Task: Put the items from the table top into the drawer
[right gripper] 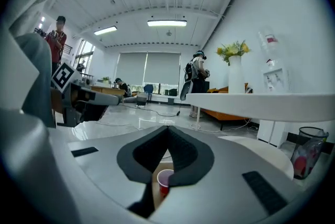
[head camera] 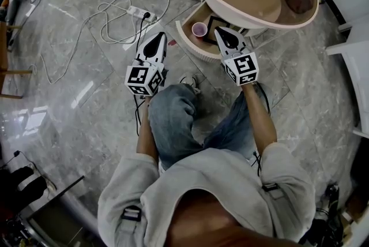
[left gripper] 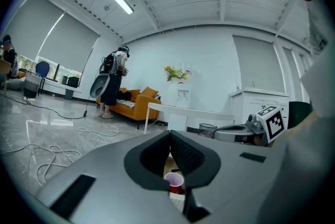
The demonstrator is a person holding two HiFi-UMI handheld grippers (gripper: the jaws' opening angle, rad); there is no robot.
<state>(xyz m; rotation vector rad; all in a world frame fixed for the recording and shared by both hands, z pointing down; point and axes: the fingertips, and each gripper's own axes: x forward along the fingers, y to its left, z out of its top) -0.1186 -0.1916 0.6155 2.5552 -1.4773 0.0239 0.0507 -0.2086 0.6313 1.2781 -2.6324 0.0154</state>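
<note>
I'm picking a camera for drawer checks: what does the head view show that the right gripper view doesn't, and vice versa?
Head view only: the round table top, the open drawer's curved front, the power strip on the floor. Right gripper view only: the vase of flowers, ceiling lights, a standing person across the room. Both: the red cup in the drawer, glimpsed below the right gripper's shut jaws in its own view.
</note>
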